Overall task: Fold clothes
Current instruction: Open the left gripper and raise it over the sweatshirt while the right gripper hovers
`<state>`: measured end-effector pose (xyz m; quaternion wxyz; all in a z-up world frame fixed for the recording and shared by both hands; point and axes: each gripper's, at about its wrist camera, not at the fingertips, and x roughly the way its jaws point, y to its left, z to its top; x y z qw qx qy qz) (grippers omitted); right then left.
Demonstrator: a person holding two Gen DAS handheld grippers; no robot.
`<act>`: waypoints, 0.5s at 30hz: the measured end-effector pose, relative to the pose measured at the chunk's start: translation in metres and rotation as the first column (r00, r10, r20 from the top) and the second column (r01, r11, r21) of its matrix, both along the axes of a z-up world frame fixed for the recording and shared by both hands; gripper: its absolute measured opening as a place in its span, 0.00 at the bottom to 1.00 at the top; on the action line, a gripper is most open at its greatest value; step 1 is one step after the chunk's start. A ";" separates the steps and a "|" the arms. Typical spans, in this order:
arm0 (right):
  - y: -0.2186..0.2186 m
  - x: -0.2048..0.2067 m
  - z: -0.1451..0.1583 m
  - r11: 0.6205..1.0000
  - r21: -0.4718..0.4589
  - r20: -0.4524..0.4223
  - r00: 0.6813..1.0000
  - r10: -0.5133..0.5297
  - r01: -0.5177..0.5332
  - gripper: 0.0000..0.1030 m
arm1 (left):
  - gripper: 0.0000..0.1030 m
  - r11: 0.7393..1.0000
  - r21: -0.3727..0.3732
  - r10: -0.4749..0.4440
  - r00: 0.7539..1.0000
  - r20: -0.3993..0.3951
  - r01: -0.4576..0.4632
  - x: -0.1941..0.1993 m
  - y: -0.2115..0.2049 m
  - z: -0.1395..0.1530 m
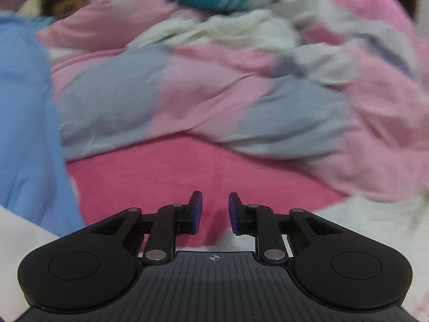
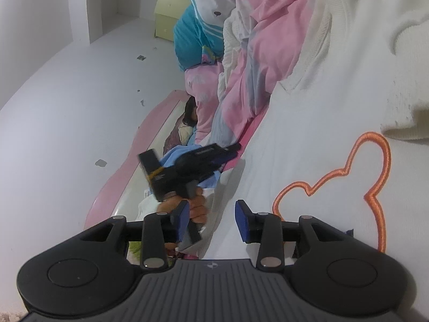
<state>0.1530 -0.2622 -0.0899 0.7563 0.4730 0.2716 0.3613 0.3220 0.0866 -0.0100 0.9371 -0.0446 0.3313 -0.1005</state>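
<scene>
White knit fabric, a sweater [image 2: 321,123] with an orange stitched outline [image 2: 372,185] on it, is spread over the right half of the right wrist view, lying on the bed. The right gripper [image 2: 211,221] is held just over its edge with the jaws parted; nothing is seen pinched between the blue pads [image 2: 241,222]. The left gripper [image 2: 214,153] is seen from the side in that view, gripped by a hand [image 2: 195,206], near the sweater's edge. In the left wrist view the left gripper [image 1: 215,212] is shown with a narrow gap between its pads, and no cloth is caught in it; a deep pink sheet [image 1: 187,171] lies beneath. A light blue garment [image 1: 24,123] is seen at the left edge. Beyond, a rumpled pink and grey quilt [image 1: 209,99] is piled, with a teal pillow [image 2: 193,37] above it. The left view is blurred
</scene>
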 end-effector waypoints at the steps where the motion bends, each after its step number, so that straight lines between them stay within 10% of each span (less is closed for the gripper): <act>1: 0.000 -0.001 0.000 1.000 0.000 0.000 1.000 0.000 0.000 0.39 | 0.20 0.999 0.008 -0.031 1.000 -0.002 0.031 -0.005 -0.004 0.004; 5: 0.000 -0.002 0.000 1.000 -0.001 -0.001 1.000 -0.001 0.001 0.39 | 0.21 0.993 0.076 -0.083 0.995 -0.047 0.086 -0.021 -0.017 0.015; 15: -0.001 -0.003 0.001 1.000 -0.006 -0.001 1.000 -0.001 0.001 0.39 | 0.21 0.988 0.071 0.147 0.981 -0.125 -0.139 -0.010 0.043 -0.017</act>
